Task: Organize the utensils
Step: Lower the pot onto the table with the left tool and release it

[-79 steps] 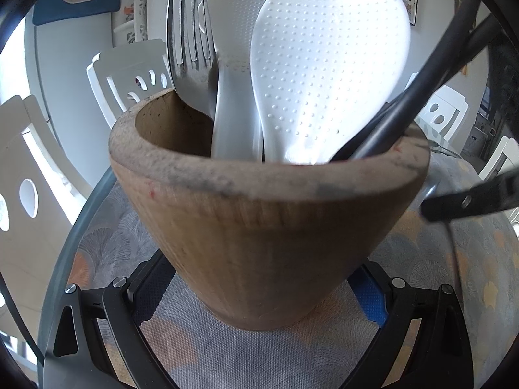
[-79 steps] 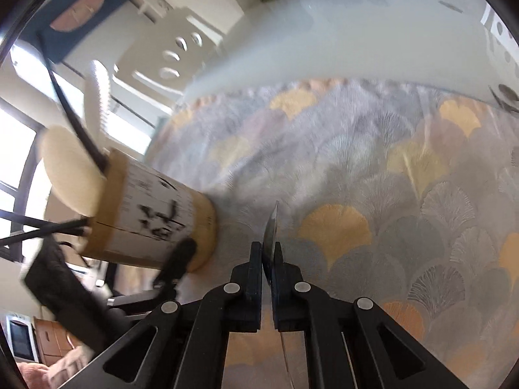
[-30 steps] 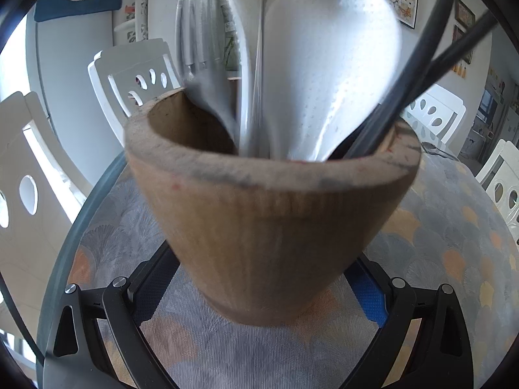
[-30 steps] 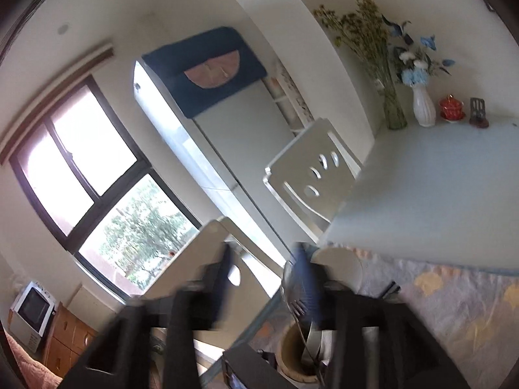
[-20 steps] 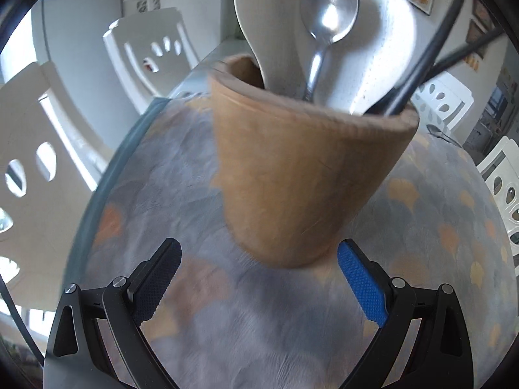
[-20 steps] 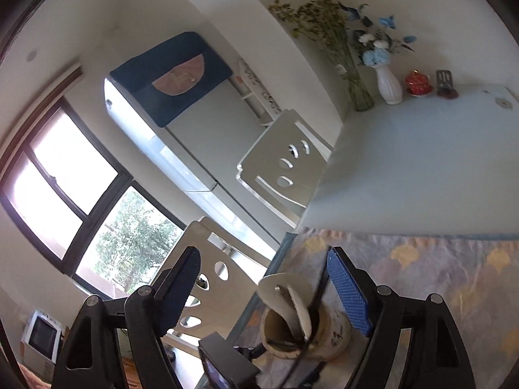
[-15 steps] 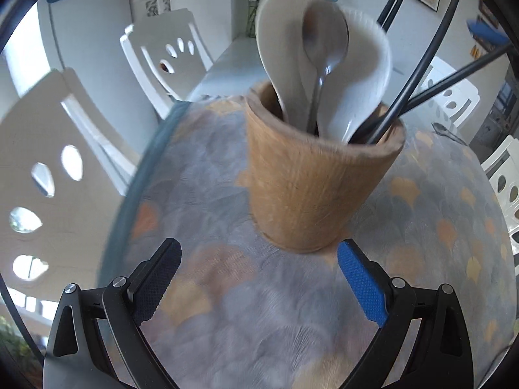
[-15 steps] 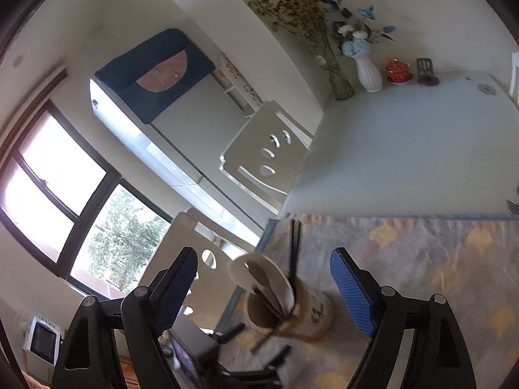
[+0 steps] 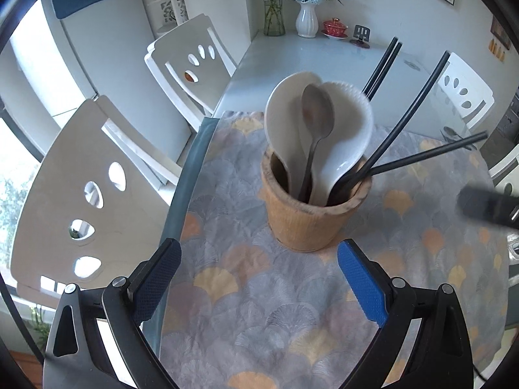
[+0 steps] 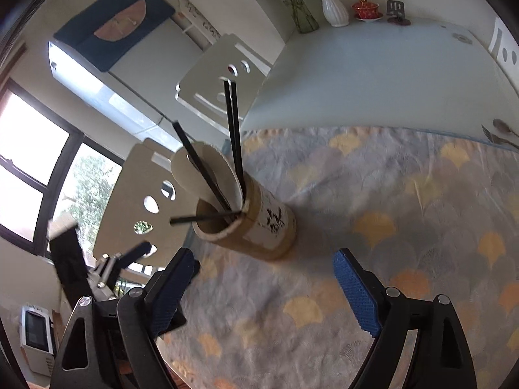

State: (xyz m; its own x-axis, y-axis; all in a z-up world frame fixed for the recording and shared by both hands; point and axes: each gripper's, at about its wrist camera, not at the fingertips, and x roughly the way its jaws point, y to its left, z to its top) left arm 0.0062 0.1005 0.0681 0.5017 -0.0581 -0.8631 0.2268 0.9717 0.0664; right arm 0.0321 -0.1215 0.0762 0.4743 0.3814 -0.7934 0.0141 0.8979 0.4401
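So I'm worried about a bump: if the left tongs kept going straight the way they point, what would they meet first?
Probably the wooden utensil holder, standing centred ahead between the open left tongs; depth is unclear, so they might touch the patterned tablecloth just short of it.

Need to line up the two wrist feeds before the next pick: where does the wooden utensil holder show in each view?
Left wrist: the wooden utensil holder stands right of centre on the patterned tablecloth, ahead of the empty, open left gripper.
Right wrist: it sits just left of centre, tilted in frame, above the empty right gripper, whose jaws are opening.
Shared landmark: the white vase at the table's far end.
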